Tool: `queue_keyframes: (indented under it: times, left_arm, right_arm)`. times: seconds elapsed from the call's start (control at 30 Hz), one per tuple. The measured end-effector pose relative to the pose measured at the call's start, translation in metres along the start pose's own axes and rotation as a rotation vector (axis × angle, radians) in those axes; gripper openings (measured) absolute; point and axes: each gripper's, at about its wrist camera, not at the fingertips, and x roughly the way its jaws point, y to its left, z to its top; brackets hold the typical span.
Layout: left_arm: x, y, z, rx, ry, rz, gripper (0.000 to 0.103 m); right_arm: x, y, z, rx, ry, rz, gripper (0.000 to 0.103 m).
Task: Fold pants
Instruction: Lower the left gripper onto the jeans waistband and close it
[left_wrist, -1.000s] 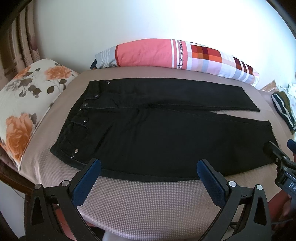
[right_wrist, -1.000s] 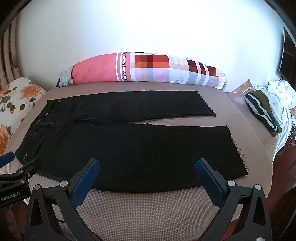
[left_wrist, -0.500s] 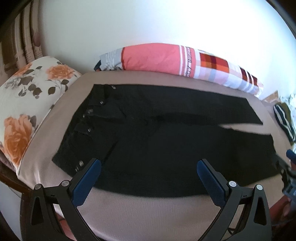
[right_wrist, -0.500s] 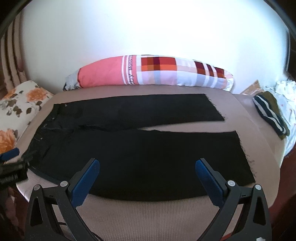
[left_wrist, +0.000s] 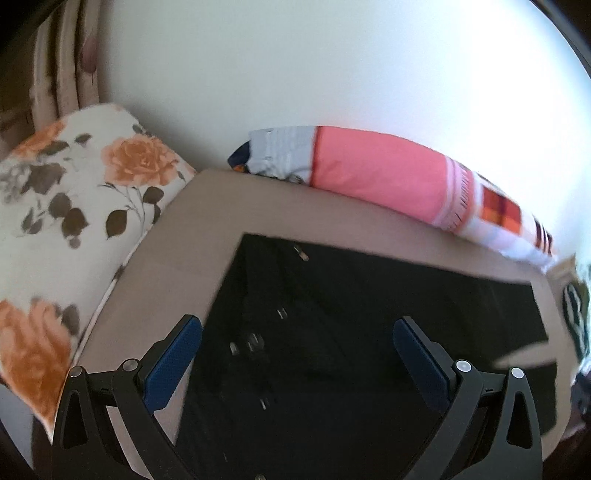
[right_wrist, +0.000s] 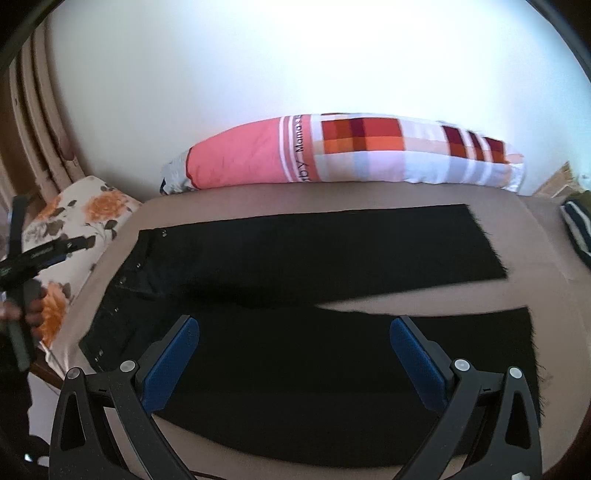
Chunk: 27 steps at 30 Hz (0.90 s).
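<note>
Black pants (right_wrist: 295, 295) lie flat on a beige bed (right_wrist: 535, 295), waistband to the left, both legs spread to the right. In the left wrist view the pants (left_wrist: 351, 350) fill the lower middle, with metal buttons near the waistband. My left gripper (left_wrist: 295, 328) is open and empty above the waistband end. My right gripper (right_wrist: 295, 328) is open and empty above the near leg. The left gripper also shows in the right wrist view (right_wrist: 74, 243), held by a hand at the far left.
A long pink and checked bolster pillow (right_wrist: 351, 151) lies along the white wall. A floral pillow (left_wrist: 74, 229) sits at the left end of the bed. Striped clothes (right_wrist: 576, 232) lie at the right edge.
Both grippers have moved forward over the pants. The left gripper has swung left toward the waistband, its view is now tilted and blurred. Both stay open.
</note>
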Motion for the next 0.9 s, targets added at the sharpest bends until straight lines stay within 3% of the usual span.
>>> queue_keyframes:
  times: [0.13, 0.3, 0.37, 0.5, 0.83, 0.9]
  left_arm:
    - [0.049, 0.034, 0.032, -0.069, 0.045, -0.054, 0.097]
    - [0.113, 0.069, 0.051, -0.2, 0.148, -0.16, 0.065]
    - [0.14, 0.083, 0.055, -0.237, 0.195, -0.214, 0.06]
    - [0.18, 0.101, 0.06, -0.255, 0.256, -0.248, 0.051]
    - [0.221, 0.119, 0.068, -0.255, 0.328, -0.44, 0.05]
    - [0.226, 0.118, 0.068, -0.249, 0.342, -0.482, 0.042]
  right_arm:
    - [0.027, -0.001, 0.016, 0.041, 0.031, 0.03, 0.103]
    - [0.063, 0.002, 0.033, 0.092, 0.07, 0.057, 0.103]
    - [0.076, 0.005, 0.037, 0.093, 0.082, 0.051, 0.103]
    - [0.106, 0.012, 0.046, 0.085, 0.119, 0.032, 0.103]
    - [0.164, 0.041, 0.067, 0.039, 0.171, 0.061, 0.103]
    - [0.172, 0.046, 0.071, 0.03, 0.171, 0.073, 0.103]
